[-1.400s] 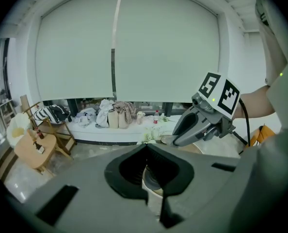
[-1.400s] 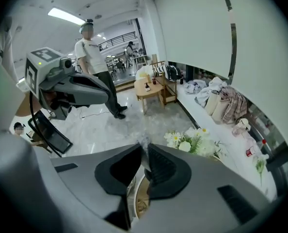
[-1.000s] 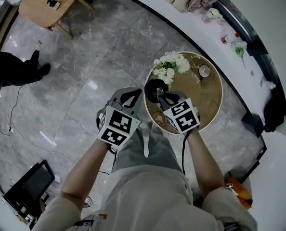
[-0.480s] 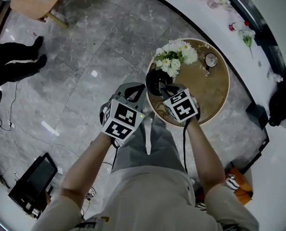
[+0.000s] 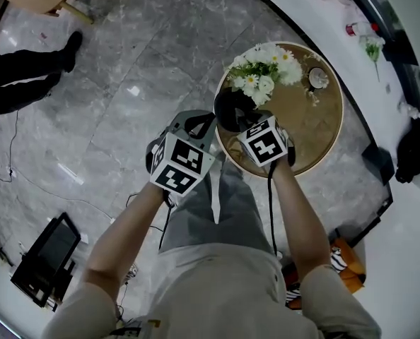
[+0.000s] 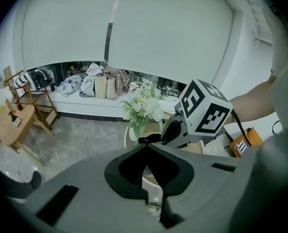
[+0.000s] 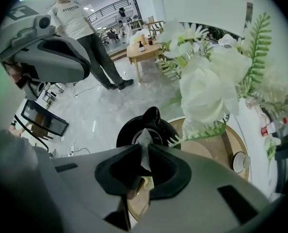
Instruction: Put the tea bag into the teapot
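Observation:
A black teapot (image 5: 230, 110) stands at the near-left edge of the round wooden table (image 5: 316, 133). In the right gripper view its open mouth (image 7: 136, 136) lies right under the jaws. My right gripper (image 7: 145, 147) is shut on a white tea bag (image 7: 145, 139), whose tip hangs just above that mouth. From the head view the right gripper (image 5: 249, 123) points steeply down over the pot. My left gripper (image 5: 207, 123) hovers off the table's left edge beside the teapot. In its own view the left gripper (image 6: 147, 145) has its jaws together and nothing between them.
A vase of white flowers (image 5: 264, 68) stands just behind the teapot, and a small white cup (image 5: 317, 78) sits farther back. A person (image 7: 80, 30) stands on the grey floor to the left. A dark screen (image 5: 44, 260) and cables lie on the floor.
Both grippers have sunk toward the table. The right one has brought the tea bag down close over the teapot's mouth. Neither pair of jaws has changed.

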